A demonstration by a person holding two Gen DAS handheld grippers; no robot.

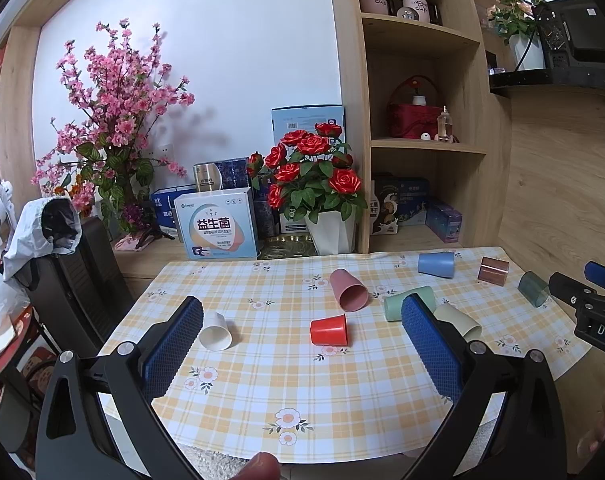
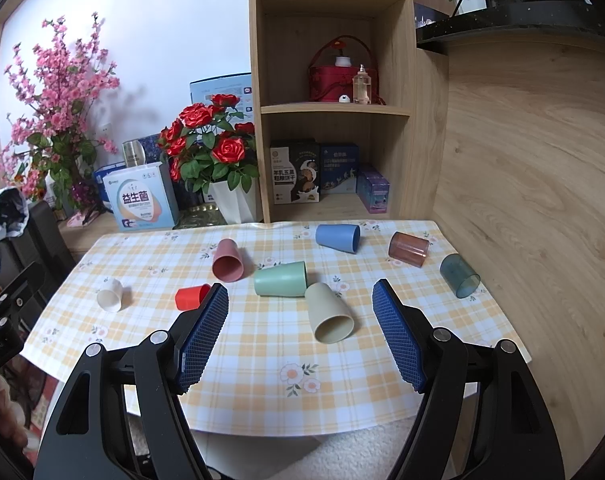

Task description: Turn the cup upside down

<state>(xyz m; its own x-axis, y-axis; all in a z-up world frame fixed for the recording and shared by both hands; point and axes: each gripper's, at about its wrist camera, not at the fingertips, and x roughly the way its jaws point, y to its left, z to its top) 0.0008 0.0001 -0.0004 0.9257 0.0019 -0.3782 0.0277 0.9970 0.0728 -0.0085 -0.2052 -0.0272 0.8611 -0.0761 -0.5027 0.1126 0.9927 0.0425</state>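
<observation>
Wooden shelving and a white wall stand behind a bench (image 2: 262, 384) covered in a yellow checked cloth with small flowers; artificial flowers and boxes sit along its far edge.

Both grippers hover above the near edge of the bench, holding nothing. The right gripper (image 2: 300, 304) has its blue padded fingers spread wide, and the left gripper (image 1: 302, 318) is spread just as wide.

Nearest the right gripper, a beige cup (image 2: 329, 314) lies on its side between the fingers' line of sight, its mouth facing the camera. Just behind it, touching or nearly touching, lies a mint green cup (image 2: 280, 279). A small red cup (image 1: 329, 330) sits on the bench ahead of the left gripper, partly hidden behind the right gripper's left finger in the right view. Further left is a white cup (image 1: 216, 332), also on its side. Towards the back are a pink cup (image 1: 349, 290) and a blue cup (image 1: 436, 265), both lying down. On the right side lie a brown translucent cup (image 2: 409, 249) and a dark teal translucent cup (image 2: 460, 275), the teal one near the bench edge.

No cup has been grasped, so the flip looks not yet begun. Risks, as a judgement: the cups on their sides could roll when nudged, and closing on the beige cup may knock the mint green one. The smooth tapered walls could slip in the pads while turning.
</observation>
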